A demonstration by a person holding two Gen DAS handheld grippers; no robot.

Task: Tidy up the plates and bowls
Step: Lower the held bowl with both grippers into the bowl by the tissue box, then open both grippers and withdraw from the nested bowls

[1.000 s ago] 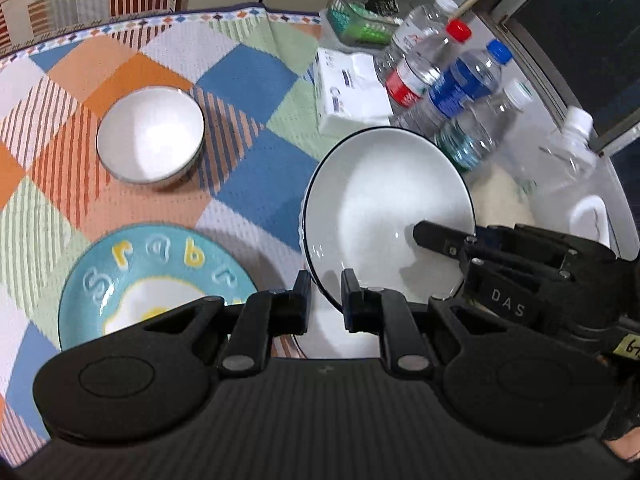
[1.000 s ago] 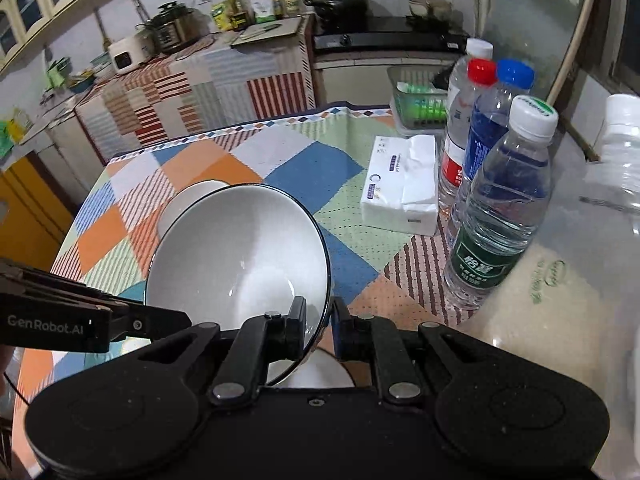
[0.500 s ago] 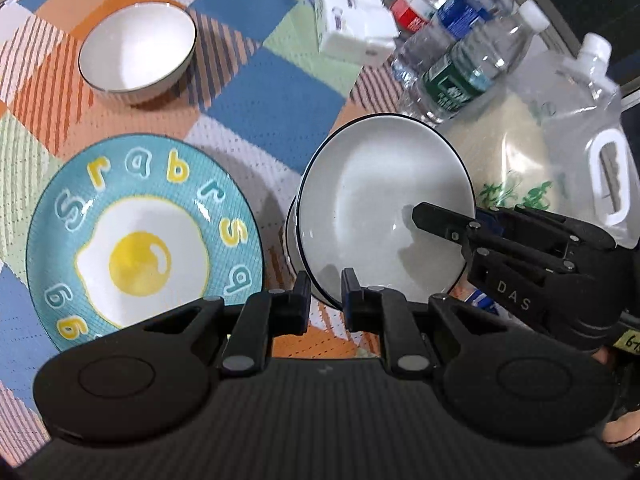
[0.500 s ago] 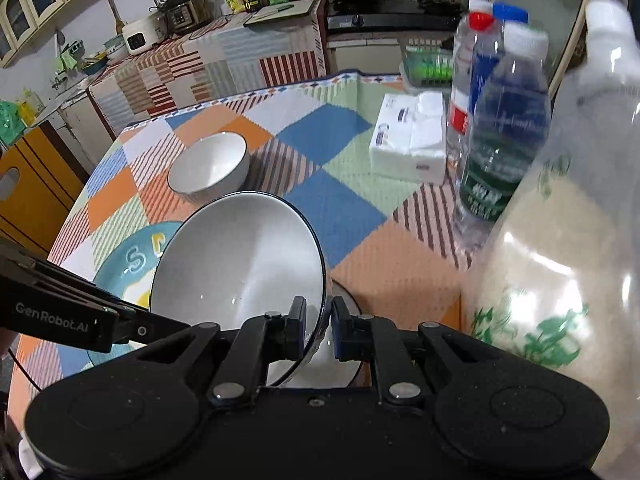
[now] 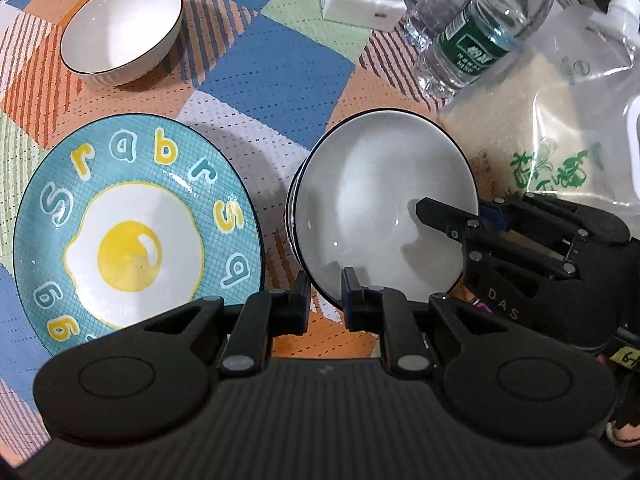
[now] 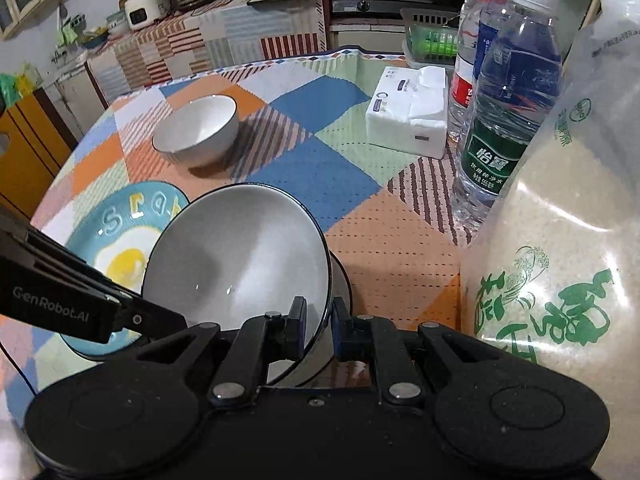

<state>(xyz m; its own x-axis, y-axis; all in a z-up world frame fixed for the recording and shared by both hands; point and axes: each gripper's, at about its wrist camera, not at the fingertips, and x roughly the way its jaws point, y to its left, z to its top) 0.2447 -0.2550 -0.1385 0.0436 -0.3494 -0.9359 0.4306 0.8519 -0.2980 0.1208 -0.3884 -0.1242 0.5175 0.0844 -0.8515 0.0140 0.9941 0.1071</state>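
Off to the left of my left gripper (image 5: 325,294) lies the blue egg plate (image 5: 136,236), flat on the patchwork tablecloth (image 5: 276,68), its lettered rim running under my left finger. Farther ahead and to the left sits the small white bowl (image 5: 120,32), upright and well apart from everything I hold.

Straight ahead of my left gripper is the large white bowl (image 5: 384,208) with the thin dark rim. My left jaws are pinched on its near edge — one pad inside, one outside. It sits tilted in a second bowl (image 6: 340,280) of the same kind, whose rim peeks out along its left side in the left wrist view and behind its right side in the right wrist view. I cannot tell whether the two are fully nested.

My right gripper (image 6: 318,326) pinches the same large bowl on its right edge, jaws pressed on the rim.

Ahead and to the right of both grippers lies the tissue pack (image 6: 408,116); beside it stand the water bottles (image 6: 508,108). Just right of my right gripper stands the clear rice bag (image 6: 552,280) with green print, close to the bowls.
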